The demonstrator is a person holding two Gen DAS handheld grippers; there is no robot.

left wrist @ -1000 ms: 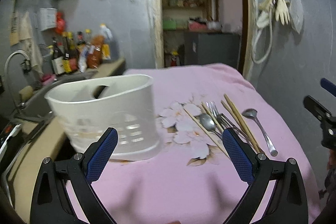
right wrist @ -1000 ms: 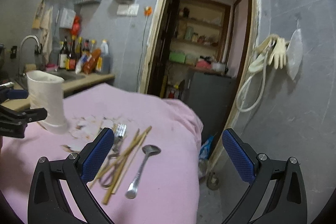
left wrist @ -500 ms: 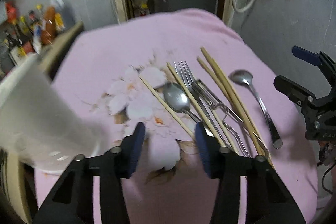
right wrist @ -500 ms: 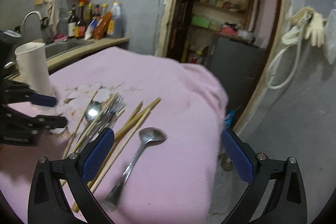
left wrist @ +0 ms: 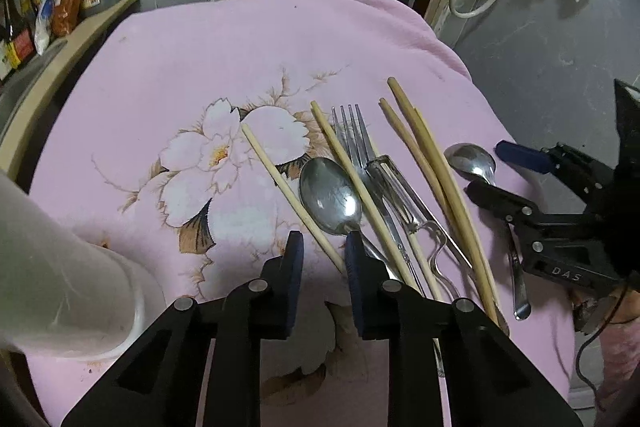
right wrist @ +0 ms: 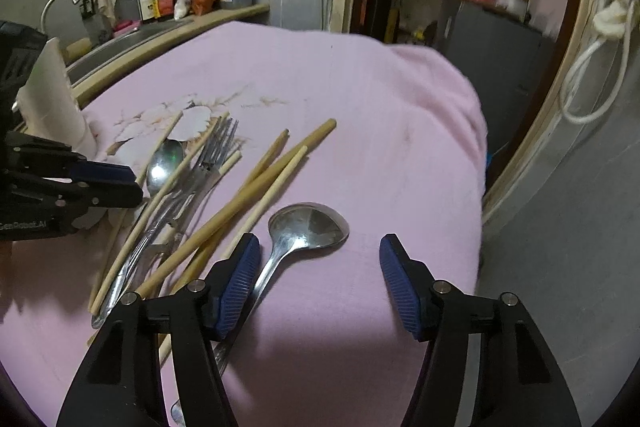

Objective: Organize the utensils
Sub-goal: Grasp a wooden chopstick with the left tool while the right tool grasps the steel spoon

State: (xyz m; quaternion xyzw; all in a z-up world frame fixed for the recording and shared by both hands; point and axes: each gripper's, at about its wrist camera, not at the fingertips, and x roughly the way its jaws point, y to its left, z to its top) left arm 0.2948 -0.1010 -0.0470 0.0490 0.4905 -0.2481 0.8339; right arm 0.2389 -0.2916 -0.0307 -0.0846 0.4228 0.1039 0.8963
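Left wrist view: closing left tongs (left wrist: pixel 320 247) straddle a pale wooden chopstick (left wrist: pixel 288 187), its tip hidden; right tongs (right wrist: pixel 316 259), closing, flank a shiny steel spoon (right wrist: pixel 308 227), unpinched.

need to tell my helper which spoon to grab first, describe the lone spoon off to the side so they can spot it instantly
Start at the pink flowered cloth and find the heap of chopsticks and a fork on it. Right of that heap, a spoon lies alone with its bowl up. Unlike the other spoon, tangled among chopsticks, nothing crosses its bowl, and it lies nearest the cloth's doorway-side edge.
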